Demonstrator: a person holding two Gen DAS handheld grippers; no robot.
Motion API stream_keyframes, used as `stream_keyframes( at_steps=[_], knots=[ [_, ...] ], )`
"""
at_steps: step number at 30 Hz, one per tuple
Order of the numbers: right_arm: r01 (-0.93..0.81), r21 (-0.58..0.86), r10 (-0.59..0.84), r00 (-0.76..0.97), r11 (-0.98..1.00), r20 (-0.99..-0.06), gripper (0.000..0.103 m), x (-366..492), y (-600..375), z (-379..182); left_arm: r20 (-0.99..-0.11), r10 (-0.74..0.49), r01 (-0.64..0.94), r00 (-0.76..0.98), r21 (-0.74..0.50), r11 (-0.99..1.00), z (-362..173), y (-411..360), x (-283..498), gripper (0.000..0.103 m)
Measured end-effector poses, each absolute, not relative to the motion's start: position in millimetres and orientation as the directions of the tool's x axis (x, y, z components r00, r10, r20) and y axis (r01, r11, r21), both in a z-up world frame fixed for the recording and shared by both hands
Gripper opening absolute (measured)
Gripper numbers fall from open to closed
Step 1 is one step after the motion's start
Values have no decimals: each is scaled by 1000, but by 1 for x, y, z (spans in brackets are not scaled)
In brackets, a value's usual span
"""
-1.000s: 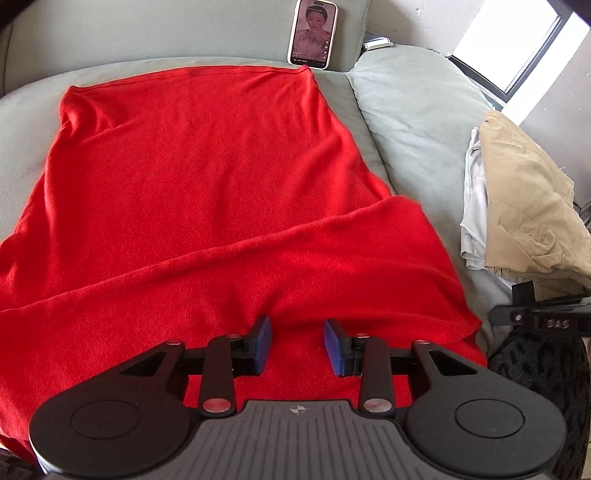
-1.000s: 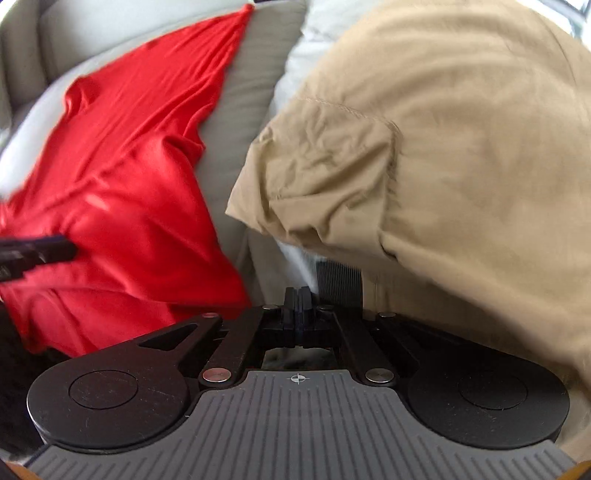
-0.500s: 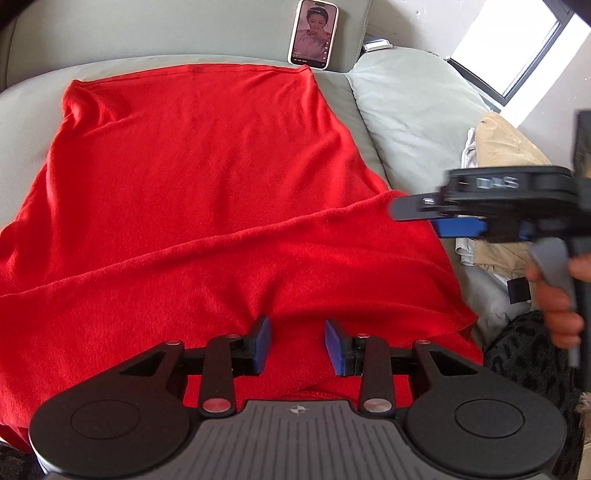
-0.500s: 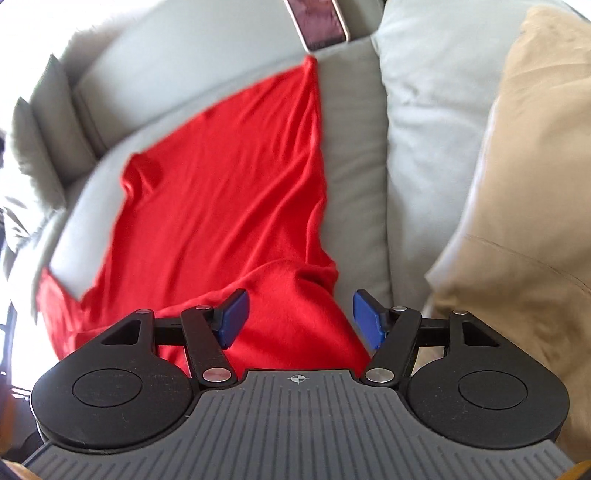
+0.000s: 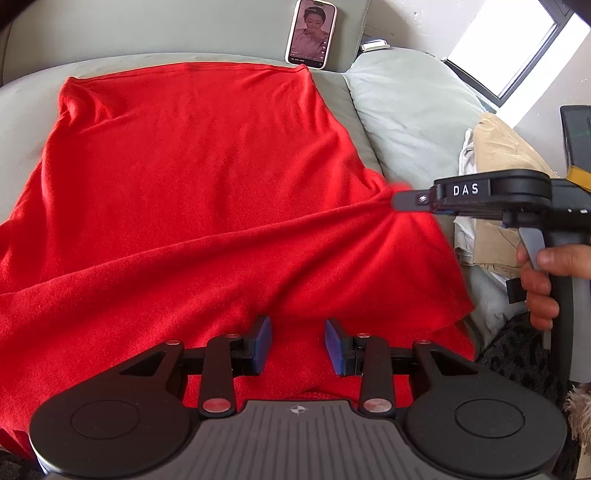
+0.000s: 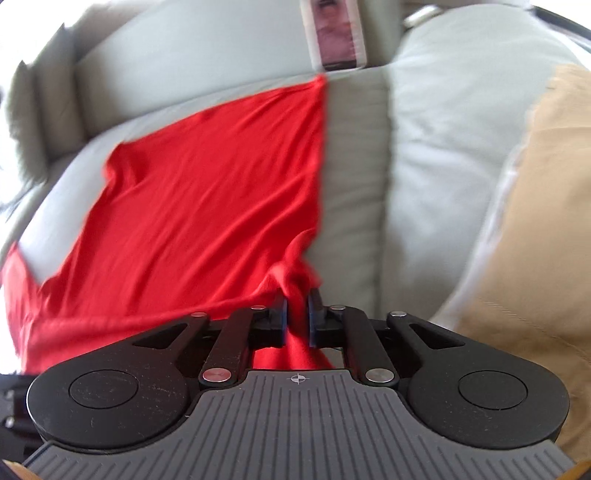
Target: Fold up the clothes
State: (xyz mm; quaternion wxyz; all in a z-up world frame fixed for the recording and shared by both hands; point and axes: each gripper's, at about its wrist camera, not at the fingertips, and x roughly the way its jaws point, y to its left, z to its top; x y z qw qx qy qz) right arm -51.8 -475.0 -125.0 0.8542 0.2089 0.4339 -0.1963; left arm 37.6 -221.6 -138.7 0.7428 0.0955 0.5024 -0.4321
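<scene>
Red garment (image 5: 192, 192) covers the sofa (image 5: 406, 110); right tool (image 6: 296, 314) is closing, pinching its bunched edge; left tool (image 5: 297, 345) gapes partway over cloth, gripping nothing; phone (image 5: 312, 33), tan clothes (image 6: 546, 258) nearby.

Left wrist camera sat low over the near hem of the red cloth (image 5: 192, 192), close, angled down and forward toward the phone (image 5: 312, 33) propped on the sofa back. Right wrist camera looked the same way from the cloth's right edge, very near, slightly blurred. Both views shared the cloth, phone, grey cushion (image 6: 454, 147) and tan garment (image 6: 546, 229).
</scene>
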Motion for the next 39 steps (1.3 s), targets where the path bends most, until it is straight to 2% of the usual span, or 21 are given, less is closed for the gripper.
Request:
stream_keyframes(
  at_steps=[1,2,3,6,7,8,9,10,12,16,19,22,27,31,36,39],
  knots=[
    [553,128,-221,520,823,-825,13,-52,-475,-122,-829,-546,738,122,-292,608,-139,-222,37,34],
    [584,88,-269,497,807,-825,19,-55,-477,-119,-828,-547,738,123,-292,609,-139,-222,38,34],
    [604,95,-277,492,791,-825,19,-59,-481,-116,-828,-547,738,123,-293,609,-139,-222,38,34],
    [611,247,-184,554,752,-812,22,-79,-496,-104,-827,-548,735,124,-294,610,-139,-222,38,34],
    [598,271,-158,567,754,-809,30,-84,-497,-102,-827,-549,735,124,-295,611,-139,-222,38,34],
    [577,281,-135,573,766,-809,43,-87,-494,-101,-826,-549,734,124,-296,611,-139,-222,38,34],
    [554,286,-109,573,782,-812,48,-88,-490,-101,-826,-550,733,125,-297,612,-139,-221,39,34],
    [527,291,-81,572,798,-816,49,-88,-485,-103,-824,-552,732,127,-298,613,-138,-220,38,34],
    [475,293,-45,581,830,-813,49,-91,-473,-103,-814,-565,728,133,-307,614,-133,-216,38,31],
    [346,237,-40,635,908,-772,34,-93,-439,-93,-779,-608,719,154,-334,610,-124,-202,40,30],
    [261,150,-36,595,954,-803,34,-78,-418,-100,-799,-568,680,197,-306,667,-126,-194,47,30],
    [273,57,-78,458,960,-885,46,-72,-408,-122,-837,-506,640,210,-274,718,-136,-187,52,25],
    [354,31,-117,388,935,-914,47,-99,-418,-117,-844,-497,645,201,-268,716,-127,-178,47,26],
    [361,-61,-203,370,931,-907,43,-116,-416,-99,-846,-473,659,246,-211,722,-115,-163,37,25],
    [304,131,-56,536,944,-843,43,-122,-402,-73,-824,-489,648,286,-209,732,-108,-154,36,26],
    [225,160,6,563,961,-827,41,-106,-374,-80,-848,-448,652,284,-172,738,-117,-159,35,31]
  ],
)
